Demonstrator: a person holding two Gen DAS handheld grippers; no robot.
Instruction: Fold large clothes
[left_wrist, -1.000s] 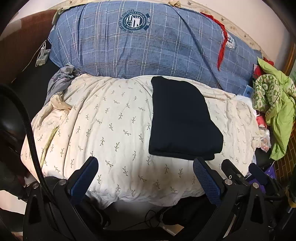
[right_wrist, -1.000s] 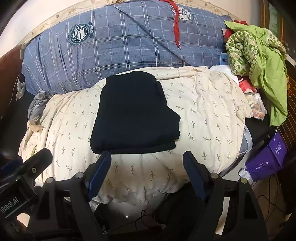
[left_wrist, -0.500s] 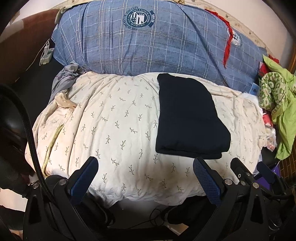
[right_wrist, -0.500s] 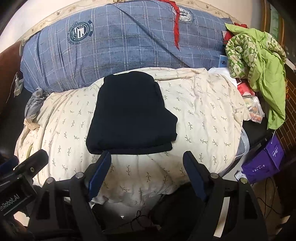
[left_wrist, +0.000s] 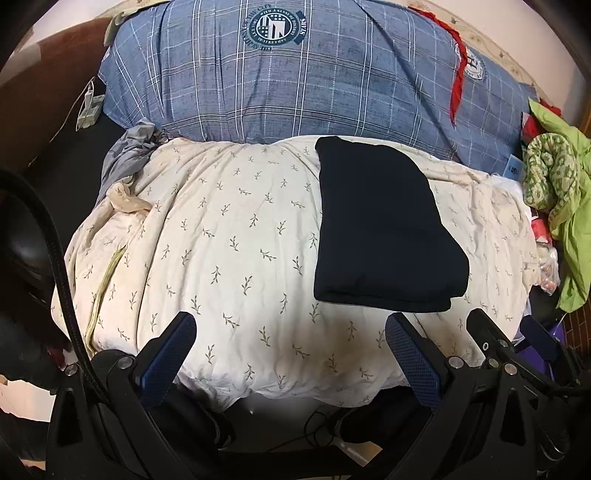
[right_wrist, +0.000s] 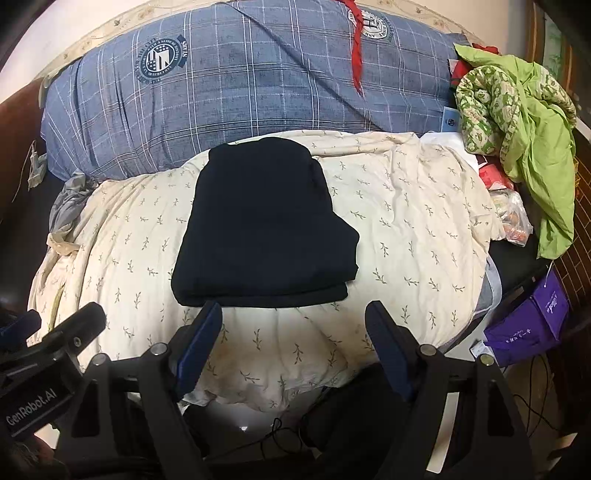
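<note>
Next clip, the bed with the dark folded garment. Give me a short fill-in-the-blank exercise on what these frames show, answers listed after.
1. The folded black garment lies on the cream leaf-print ____.
2. Behind the cream leaf-print duvet sits bedding in a blue ____ pattern.
3. The right claw has both jaws spread, so it is ____.
4. A crumpled ____ garment lies at the right edge of the bed.

Answers: duvet; plaid; open; green

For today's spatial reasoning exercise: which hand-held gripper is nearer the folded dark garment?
Right. The right hand-held gripper sits just below the folded dark garment, one fingertip at its near edge. The left hand-held gripper sits off to the garment's left.
</note>
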